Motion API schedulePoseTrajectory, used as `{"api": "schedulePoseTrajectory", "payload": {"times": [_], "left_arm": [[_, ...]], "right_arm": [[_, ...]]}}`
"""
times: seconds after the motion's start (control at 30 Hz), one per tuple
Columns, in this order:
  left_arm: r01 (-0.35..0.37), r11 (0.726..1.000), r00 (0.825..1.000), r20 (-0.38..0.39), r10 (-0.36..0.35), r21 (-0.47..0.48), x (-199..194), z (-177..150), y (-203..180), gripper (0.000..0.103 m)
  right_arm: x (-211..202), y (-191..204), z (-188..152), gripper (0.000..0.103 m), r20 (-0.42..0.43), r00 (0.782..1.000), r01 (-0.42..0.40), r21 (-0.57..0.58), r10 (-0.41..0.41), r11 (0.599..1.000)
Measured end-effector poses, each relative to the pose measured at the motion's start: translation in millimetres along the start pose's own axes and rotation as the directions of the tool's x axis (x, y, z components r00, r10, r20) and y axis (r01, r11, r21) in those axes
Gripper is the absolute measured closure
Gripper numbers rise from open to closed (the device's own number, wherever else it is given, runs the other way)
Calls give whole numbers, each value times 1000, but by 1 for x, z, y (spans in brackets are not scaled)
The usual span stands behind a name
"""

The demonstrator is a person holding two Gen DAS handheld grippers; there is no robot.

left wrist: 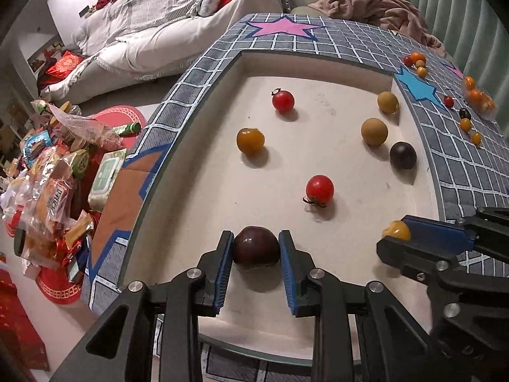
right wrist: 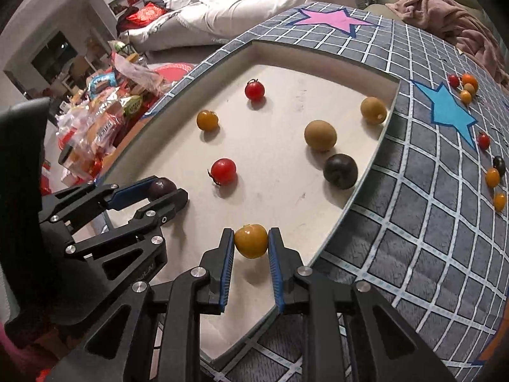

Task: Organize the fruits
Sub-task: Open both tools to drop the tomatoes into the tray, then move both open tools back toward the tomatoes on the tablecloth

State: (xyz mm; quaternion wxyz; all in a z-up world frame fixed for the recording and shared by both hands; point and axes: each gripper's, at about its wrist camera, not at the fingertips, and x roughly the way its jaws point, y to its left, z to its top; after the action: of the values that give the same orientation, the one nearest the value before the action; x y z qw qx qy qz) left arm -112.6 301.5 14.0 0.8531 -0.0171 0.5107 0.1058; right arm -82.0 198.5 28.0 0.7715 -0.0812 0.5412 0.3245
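Starting at the left, a dark purple fruit (left wrist: 256,245) is being pinched snugly by the left gripper (left wrist: 256,248) over the white tray (left wrist: 197,191); to its right, a yellow-orange fruit (right wrist: 251,240) is being clamped by the right gripper (right wrist: 251,243), nearly closed, near the tray's right rim. Loose red, yellow, tan and dark fruits are lying further in.

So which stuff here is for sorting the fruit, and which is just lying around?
For the job:
- dark fruit in the left gripper
- yellow fruit in the right gripper
- loose fruits on the white tabletop

Just lying about:
- snack packets
- pink blanket
- bedding
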Motion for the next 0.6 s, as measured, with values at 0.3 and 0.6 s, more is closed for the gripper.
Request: {"api": "schedulePoseTrajectory", "payload": {"times": [0.3,0.6], "left_arm": [[-28,998,999,18,29,-64,0,0,19,22],[0,997,1000,25,2,-74,-13,6,23,22]], "right_arm": [[-4,1,5,54,17,1000,-19,13,19,1000],[-40,-6,12,13,104,994,26,23,-29,999]]}}
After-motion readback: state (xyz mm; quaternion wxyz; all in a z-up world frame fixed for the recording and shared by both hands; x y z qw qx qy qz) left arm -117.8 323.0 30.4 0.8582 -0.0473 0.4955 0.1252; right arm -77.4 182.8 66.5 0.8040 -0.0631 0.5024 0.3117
